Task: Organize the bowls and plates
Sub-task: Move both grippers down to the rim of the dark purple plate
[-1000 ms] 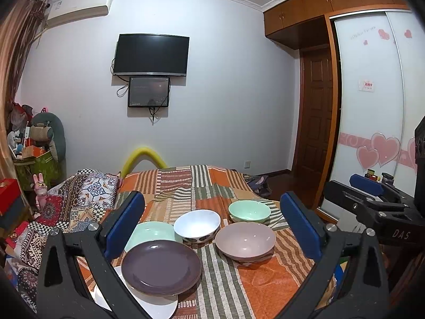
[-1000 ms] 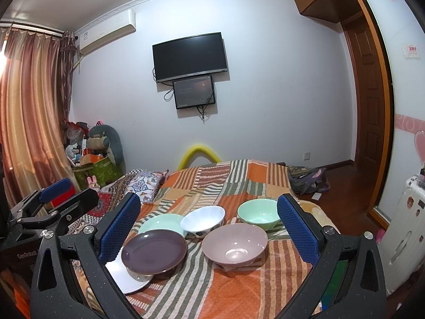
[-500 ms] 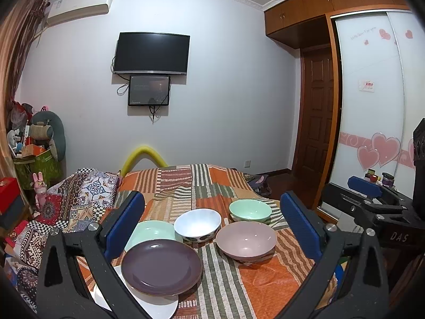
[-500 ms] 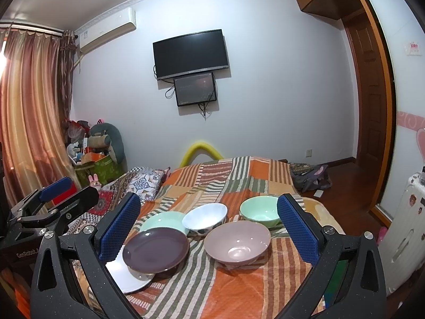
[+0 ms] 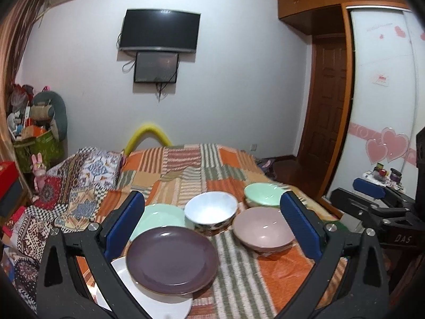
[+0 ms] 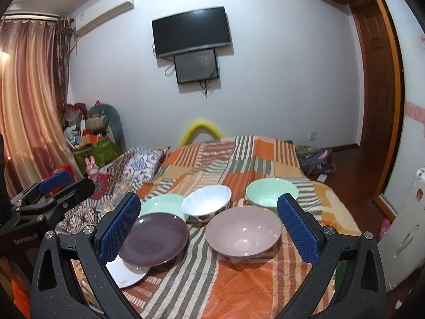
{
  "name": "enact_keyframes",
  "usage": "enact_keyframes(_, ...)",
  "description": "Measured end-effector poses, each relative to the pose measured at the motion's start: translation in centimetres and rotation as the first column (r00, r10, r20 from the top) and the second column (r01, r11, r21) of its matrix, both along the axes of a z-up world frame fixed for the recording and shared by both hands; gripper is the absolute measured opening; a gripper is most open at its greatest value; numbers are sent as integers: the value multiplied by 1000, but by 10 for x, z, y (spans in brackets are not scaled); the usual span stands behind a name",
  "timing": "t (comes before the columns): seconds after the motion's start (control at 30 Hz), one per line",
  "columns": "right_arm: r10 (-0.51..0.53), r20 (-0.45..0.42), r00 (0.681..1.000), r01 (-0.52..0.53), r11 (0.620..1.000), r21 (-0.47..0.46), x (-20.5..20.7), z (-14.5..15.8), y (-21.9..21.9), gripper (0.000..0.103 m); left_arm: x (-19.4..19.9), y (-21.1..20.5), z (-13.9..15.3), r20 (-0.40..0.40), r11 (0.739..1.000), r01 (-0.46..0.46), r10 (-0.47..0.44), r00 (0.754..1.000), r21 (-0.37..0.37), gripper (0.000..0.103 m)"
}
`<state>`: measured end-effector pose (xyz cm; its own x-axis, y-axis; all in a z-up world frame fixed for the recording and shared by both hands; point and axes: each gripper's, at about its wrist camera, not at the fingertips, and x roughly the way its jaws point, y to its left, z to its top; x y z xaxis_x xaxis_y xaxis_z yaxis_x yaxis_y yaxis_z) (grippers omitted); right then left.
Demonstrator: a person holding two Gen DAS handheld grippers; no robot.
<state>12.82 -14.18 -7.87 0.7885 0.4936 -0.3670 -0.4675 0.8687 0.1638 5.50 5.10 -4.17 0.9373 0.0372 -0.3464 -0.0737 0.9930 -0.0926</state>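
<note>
Fingers (image 5: 127,220) on both grippers gape wide, empty — purple plate (image 5: 171,256) at seven o'clock overlaps a white plate (image 5: 148,300) on the soft bed (image 6: 239,159), so a careless nudge could tip the bowls (image 6: 243,230).

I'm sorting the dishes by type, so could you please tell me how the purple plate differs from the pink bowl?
The purple plate is dark, shallow and nearly flat; the pink bowl is pale and deep. The purple plate rests overlapping a white plate, while the pink bowl sits directly on the striped cloth. Both are round, glossy, upright and empty.
</note>
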Motion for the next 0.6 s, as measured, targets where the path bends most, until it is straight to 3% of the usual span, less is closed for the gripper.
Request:
enact_keyframes(0.2, 25, -83, 996, -27, 999, -29, 23, -18, 18, 102, 32, 43, -28, -119, 999, -43, 40, 992, -29, 102)
enact_keyframes(0.4, 64, -167, 984, -74, 996, -56, 42, -41, 45, 102, 61, 88, -66, -257, 993, -90, 68, 964, -74, 87)
enact_keyframes(0.6, 106, -245, 964, -130, 988, -84, 60, -64, 73, 88, 81, 114, -102, -348, 990, -108, 72, 935, -86, 77)
